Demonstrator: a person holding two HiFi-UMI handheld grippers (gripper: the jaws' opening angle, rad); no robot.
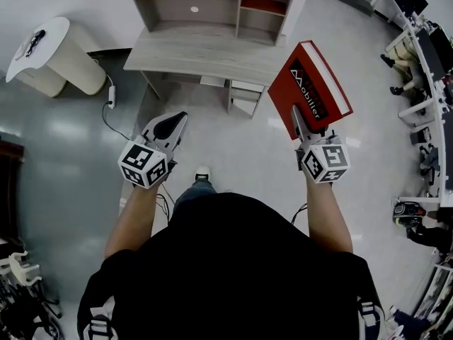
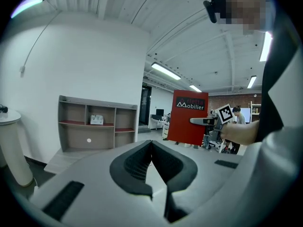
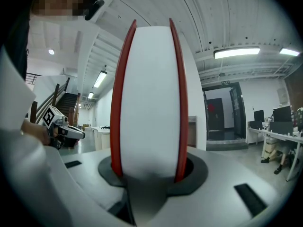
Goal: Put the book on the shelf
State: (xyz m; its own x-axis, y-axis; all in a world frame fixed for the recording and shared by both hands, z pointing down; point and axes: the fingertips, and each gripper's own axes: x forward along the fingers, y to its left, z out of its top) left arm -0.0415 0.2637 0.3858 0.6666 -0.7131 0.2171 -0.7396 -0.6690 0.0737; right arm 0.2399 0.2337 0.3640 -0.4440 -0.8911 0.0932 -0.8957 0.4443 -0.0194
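A thick red book (image 1: 309,83) with white lettering on its cover is held upright in the air by my right gripper (image 1: 298,119), which is shut on its lower edge. In the right gripper view the book's white page edge (image 3: 151,103) fills the space between the jaws. My left gripper (image 1: 178,125) hangs at the left, shut and holding nothing; its pads (image 2: 142,162) meet at the tip. The grey shelf unit (image 1: 212,6) with red-lined compartments stands ahead on a wooden desk (image 1: 205,52). From the left gripper view the shelf (image 2: 97,129) is at the left and the book (image 2: 189,117) at the right.
A small white box (image 2: 96,120) sits in one shelf compartment. A white rounded stand (image 1: 49,55) is at the far left, with a cable (image 1: 113,112) on the floor beside it. Office desks and chairs (image 1: 425,62) line the right side. A person (image 2: 235,115) is in the background.
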